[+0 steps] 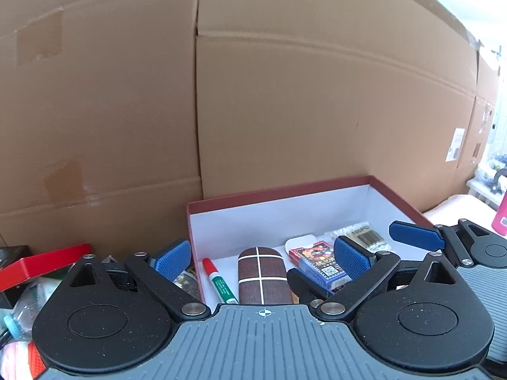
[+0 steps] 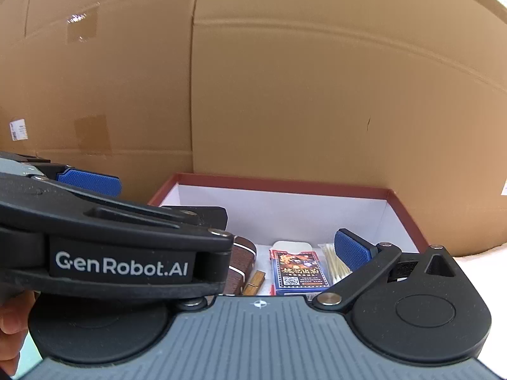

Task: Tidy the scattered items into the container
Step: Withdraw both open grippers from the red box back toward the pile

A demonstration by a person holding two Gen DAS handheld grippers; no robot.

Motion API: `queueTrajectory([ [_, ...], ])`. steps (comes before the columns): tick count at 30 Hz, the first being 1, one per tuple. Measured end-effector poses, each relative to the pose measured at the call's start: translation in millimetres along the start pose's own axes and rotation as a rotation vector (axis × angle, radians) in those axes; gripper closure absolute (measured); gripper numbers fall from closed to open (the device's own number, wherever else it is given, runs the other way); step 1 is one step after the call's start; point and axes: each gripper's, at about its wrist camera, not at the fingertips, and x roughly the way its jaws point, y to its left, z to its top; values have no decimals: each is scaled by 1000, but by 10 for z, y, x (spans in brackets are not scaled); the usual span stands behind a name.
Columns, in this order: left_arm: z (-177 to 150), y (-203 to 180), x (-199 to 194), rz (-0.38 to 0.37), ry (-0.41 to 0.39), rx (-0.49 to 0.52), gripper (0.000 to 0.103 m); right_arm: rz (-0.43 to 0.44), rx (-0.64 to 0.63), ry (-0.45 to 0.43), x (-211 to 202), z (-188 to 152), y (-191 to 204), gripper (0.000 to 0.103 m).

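A wall of brown corrugated cardboard (image 1: pixel 285 95) fills the background in both wrist views, its panels meeting at a vertical seam, with patches of tape and a white label on it. Against its foot stands the container (image 1: pixel 279 191), a red-rimmed box with white inner walls. To its left lies a clutter of loose items, among them a red tin (image 1: pixel 44 267) (most of the heap is hidden behind the gripper housing), and far right a pale surface (image 1: pixel 456 204) carries a pink bottle (image 1: pixel 500 218). Inside the box, a red-capped green marker (image 1: pixel 218 281) lies with its cap toward the far wall, its long axis running front to back; beside it a brown case with white stripes (image 1: pixel 264 274) lies the same way, then a wooden clothespin (image 2: pixel 255 281), a blue card pack (image 2: pixel 299 267) with its flap toward the far wall, and a packet of cotton swabs (image 1: pixel 364 232). The left gripper (image 1: pixel 263 258) hangs above the box's near edge, fingers spread, nothing between them. The right gripper (image 1: pixel 418 236), just beside it, likewise has its fingers wide apart and empty.
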Motion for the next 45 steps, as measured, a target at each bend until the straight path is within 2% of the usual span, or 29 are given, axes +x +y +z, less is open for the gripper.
queueTrajectory([
  [11, -136, 35, -493, 3, -53, -20, 0, 37, 12, -48, -498, -28, 196, 1],
  [18, -292, 58, -792, 47, -75, -6, 0, 67, 9, -59, -698, -101, 421, 1],
  [24, -492, 180, -964, 57, -52, -48, 0, 80, -16, -53, -890, -229, 616, 1],
  [31, -841, 379, -1225, 77, -13, -129, 0, 146, -26, -10, -1034, -426, 863, 1],
  [37, -1162, 554, -1410, 120, 10, -163, 0, 201, -56, 38, -1128, -635, 1129, 1],
  [45, -1540, 797, -1549, 168, 57, -184, 0, 259, -36, 140, -1129, -902, 1448, 1],
])
